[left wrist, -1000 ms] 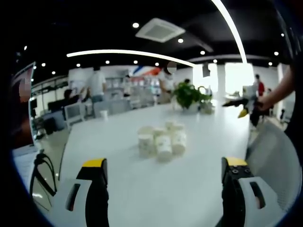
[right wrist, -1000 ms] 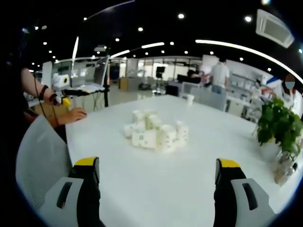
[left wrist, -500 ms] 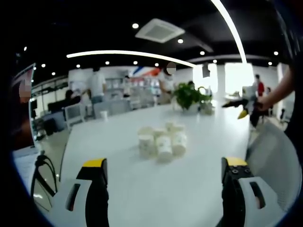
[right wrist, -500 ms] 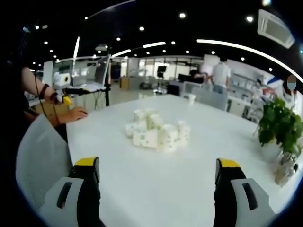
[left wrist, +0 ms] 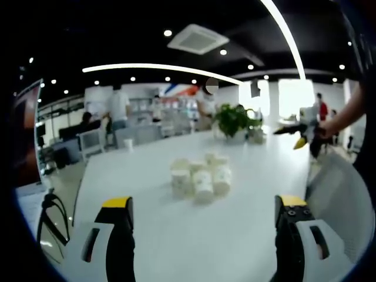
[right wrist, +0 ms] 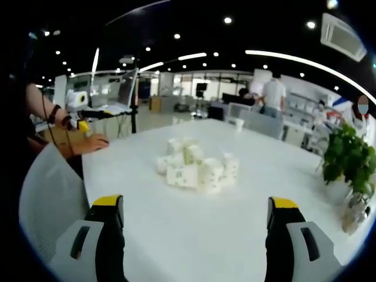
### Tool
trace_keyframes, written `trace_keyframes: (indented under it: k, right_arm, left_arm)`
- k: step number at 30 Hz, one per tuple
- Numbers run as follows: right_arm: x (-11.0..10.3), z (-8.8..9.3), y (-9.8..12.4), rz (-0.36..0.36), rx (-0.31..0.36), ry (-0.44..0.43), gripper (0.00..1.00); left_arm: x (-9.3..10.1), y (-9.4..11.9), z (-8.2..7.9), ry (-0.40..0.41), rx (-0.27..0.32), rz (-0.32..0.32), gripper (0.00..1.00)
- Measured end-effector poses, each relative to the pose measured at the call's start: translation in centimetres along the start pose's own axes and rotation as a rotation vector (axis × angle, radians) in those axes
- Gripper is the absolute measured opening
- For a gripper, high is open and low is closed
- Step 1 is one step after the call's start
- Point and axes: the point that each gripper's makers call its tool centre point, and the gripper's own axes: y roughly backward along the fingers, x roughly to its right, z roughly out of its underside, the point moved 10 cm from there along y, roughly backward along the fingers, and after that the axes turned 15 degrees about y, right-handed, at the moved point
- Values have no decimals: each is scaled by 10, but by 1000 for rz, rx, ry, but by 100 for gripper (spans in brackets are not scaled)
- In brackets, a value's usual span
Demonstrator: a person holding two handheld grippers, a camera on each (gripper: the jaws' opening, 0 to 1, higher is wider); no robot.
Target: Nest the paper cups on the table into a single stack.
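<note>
Several white paper cups with green print huddle in a loose cluster at the middle of the white table; some stand, some lie on their sides. The same cluster of cups sits ahead of my right gripper. My left gripper is open, its jaws wide apart and well short of the cups, holding nothing. My right gripper is open too, empty, with the cups a good way beyond its jaws. In the left gripper view the right gripper appears at the far right, held in a hand.
A potted plant stands on the table behind the cups, seen as a potted plant at the right. A lone cup sits near the far edge. White chair backs flank the table. People stand in the background.
Both views have drifted only slightly; the cup cluster sits a touch lower and nearer in the right gripper view. The cups themselves have not moved, and both grippers stay open.
</note>
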Motion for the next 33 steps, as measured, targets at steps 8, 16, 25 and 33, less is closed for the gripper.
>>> trace_keyframes:
  k: [8,16,25,33]
  right_arm:
    - [-1,-8,-3,47,23,-103,99]
    - [-7,-23,-25,84,-12,-227,88]
    - [-17,-25,-60,28,-21,-227,84]
    - [-11,-20,-77,-19,-53,-211,82]
  left_arm:
    - [-2,-1,0,10,11,-7,100]
    - [1,-2,2,21,10,5,100]
    - [4,-3,3,21,0,9,100]
    - [5,-3,0,19,-8,7,100]
